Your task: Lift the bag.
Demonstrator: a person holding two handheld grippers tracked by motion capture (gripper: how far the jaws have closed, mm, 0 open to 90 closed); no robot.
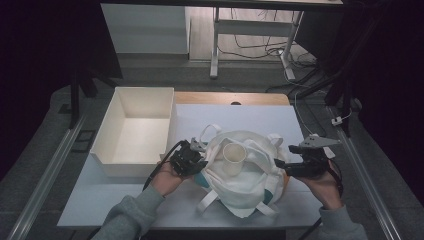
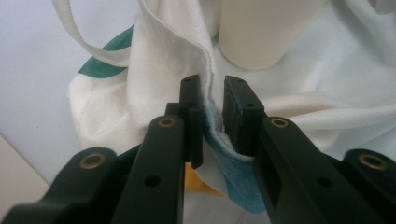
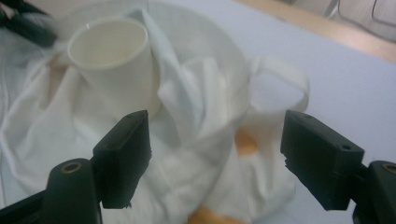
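Left gripper view: the hem of the white cloth tote bag (image 2: 159, 60), at table (image 1: 250, 117) centre, is pinched by the left gripper (image 2: 212, 100) at nine o'clock; the right gripper (image 3: 217, 140) is spread, nothing gripped at three o'clock yet; the white paper cup (image 3: 114, 60) sits inside.

A white cloth bag (image 1: 240, 175) with teal and orange patches is seen at the centre of the high view. A cream cup (image 1: 234, 152) is shown on it. The bin (image 1: 134, 131) at left is off-white, the table (image 1: 250, 117) pale grey, and both grippers' jaws black.
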